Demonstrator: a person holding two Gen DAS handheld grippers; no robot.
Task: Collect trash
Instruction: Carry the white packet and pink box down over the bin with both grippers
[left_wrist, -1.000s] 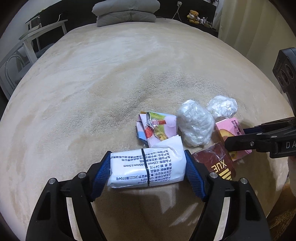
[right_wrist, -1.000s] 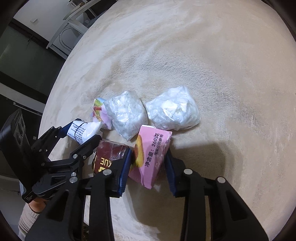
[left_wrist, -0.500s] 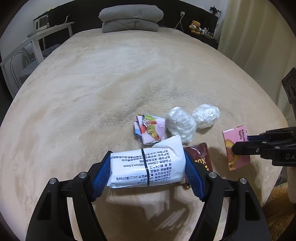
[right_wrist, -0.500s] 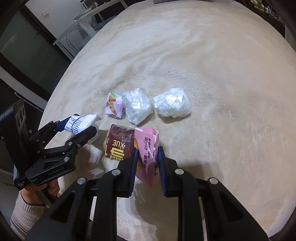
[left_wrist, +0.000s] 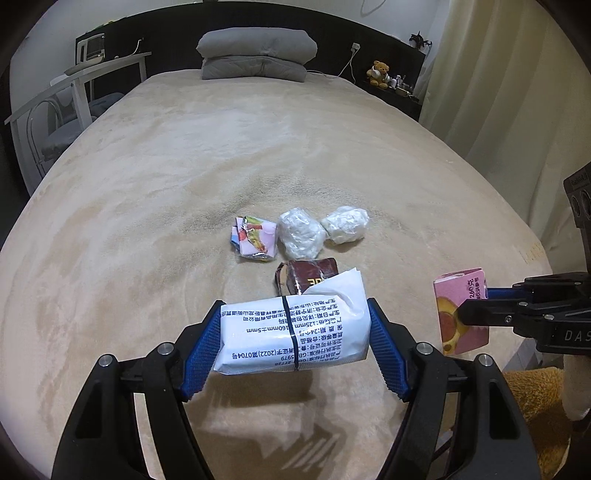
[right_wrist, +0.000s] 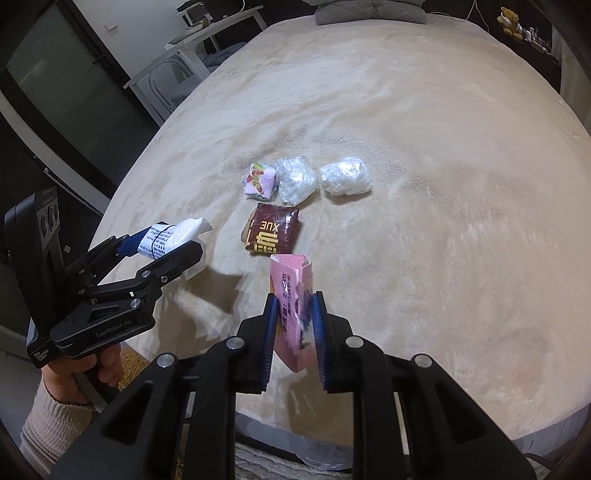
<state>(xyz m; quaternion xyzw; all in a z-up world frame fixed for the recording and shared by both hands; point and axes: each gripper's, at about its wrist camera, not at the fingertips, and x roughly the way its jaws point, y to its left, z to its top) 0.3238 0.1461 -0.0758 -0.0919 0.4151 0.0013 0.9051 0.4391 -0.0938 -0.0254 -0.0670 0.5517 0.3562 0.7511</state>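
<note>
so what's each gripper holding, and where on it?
Left gripper: white tissue pack, clamped across both ends. Right gripper: pink packet, pinched flat at its lower half.

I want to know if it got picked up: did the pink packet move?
Yes. The pink packet rose off the bed, away from the dark red wrapper, pinched in the right gripper.

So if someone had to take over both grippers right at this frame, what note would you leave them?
Left gripper: shut on the white tissue pack, held clear of the bed.
Right gripper: fingers clamped flat on the pink carton, also off the bed.
On the bed: dark red wrapper nearest; behind it a colourful folded wrapper and two crumpled clear plastic balls.
Done: two pieces picked up.
Left: drop both (no bin visible in either view), then collect the other four.
</note>
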